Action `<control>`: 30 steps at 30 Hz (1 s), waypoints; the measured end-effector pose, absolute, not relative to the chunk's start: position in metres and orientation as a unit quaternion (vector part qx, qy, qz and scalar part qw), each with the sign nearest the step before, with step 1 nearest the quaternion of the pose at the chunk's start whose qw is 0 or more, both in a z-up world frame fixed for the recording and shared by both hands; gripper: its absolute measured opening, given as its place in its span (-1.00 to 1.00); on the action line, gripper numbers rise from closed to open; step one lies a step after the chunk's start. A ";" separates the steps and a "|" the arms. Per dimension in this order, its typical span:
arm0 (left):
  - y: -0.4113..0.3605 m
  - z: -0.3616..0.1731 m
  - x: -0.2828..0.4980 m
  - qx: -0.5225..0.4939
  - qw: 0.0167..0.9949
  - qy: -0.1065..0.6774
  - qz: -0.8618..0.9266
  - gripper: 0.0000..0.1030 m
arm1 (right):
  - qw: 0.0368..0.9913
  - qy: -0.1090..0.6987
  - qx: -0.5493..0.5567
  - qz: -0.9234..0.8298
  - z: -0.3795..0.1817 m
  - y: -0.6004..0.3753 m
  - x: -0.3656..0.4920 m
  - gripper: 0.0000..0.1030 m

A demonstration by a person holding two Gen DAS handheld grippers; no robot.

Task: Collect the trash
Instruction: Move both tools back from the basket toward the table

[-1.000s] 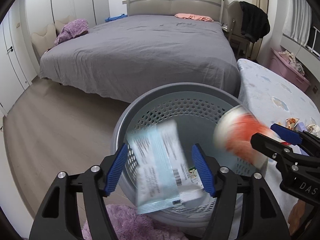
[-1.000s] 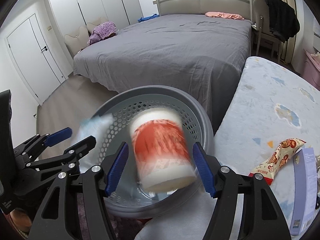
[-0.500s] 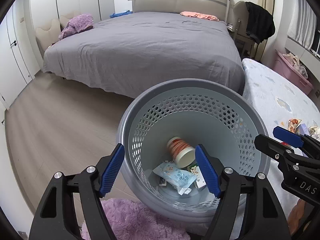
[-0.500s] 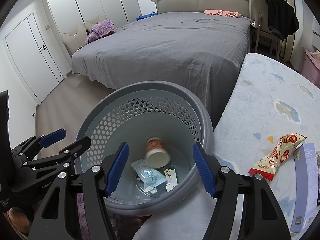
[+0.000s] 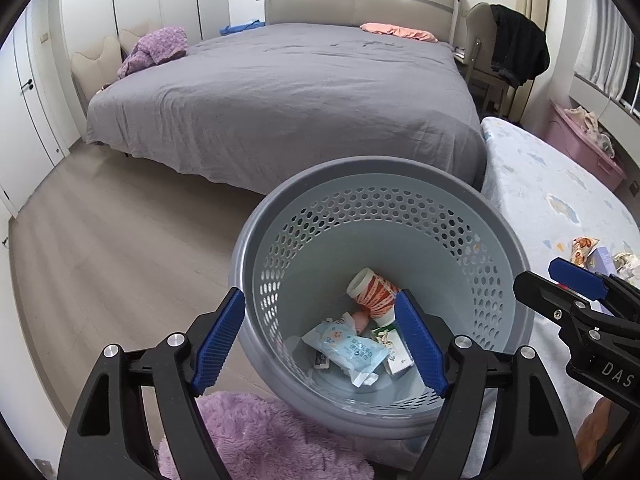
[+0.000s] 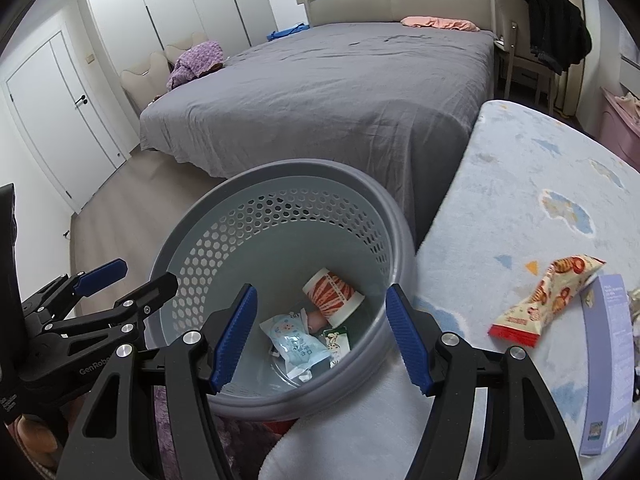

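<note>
A grey perforated waste basket [image 5: 492,240] [image 6: 200,232] stands on the floor beside the low mattress. At its bottom lie an orange-and-white paper cup [image 5: 374,290] [image 6: 332,294], a pale blue wet-wipe packet [image 5: 346,350] [image 6: 296,344] and a small green-and-white carton [image 5: 394,348] [image 6: 338,342]. My left gripper [image 5: 320,340] hovers over the basket mouth, its jaws still opening, with nothing between them. My right gripper [image 6: 320,332] hangs open above the basket too, empty. On the mattress lie an orange snack wrapper [image 6: 544,298] and a lilac box [image 6: 608,364].
A large grey bed [image 5: 288,92] fills the back. The patterned mattress [image 6: 540,184] is on the right, a purple fluffy rug [image 5: 264,436] at the basket's foot. A chair with a black jacket [image 5: 516,48] and a pink bin [image 5: 580,148] stand far right. Wooden floor [image 5: 100,260] lies left.
The blue packet has left my left gripper and the cup my right one; both dropped and now rest at the basket's bottom. My left jaws have spread wider.
</note>
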State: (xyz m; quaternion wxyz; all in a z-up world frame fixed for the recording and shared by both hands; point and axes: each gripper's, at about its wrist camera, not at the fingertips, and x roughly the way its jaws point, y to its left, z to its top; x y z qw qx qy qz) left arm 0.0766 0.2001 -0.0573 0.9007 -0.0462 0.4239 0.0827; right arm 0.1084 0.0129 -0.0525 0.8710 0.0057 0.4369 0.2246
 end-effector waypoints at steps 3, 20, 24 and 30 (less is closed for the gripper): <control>0.200 -0.056 0.075 -0.047 0.902 0.422 0.081 0.47 | 0.875 0.432 0.006 0.218 -0.049 0.007 0.105 0.24; 0.176 -0.027 0.058 -0.024 0.912 0.405 0.065 0.49 | 0.885 0.416 0.030 0.208 -0.031 -0.019 0.080 0.24; 0.161 -0.022 0.053 -0.020 0.914 0.401 0.054 0.53 | 0.889 0.411 0.037 0.196 -0.028 -0.038 0.070 0.24; 0.134 -0.018 0.045 -0.013 0.916 0.400 0.031 0.56 | 0.897 0.408 0.054 0.164 -0.028 -0.082 0.050 0.25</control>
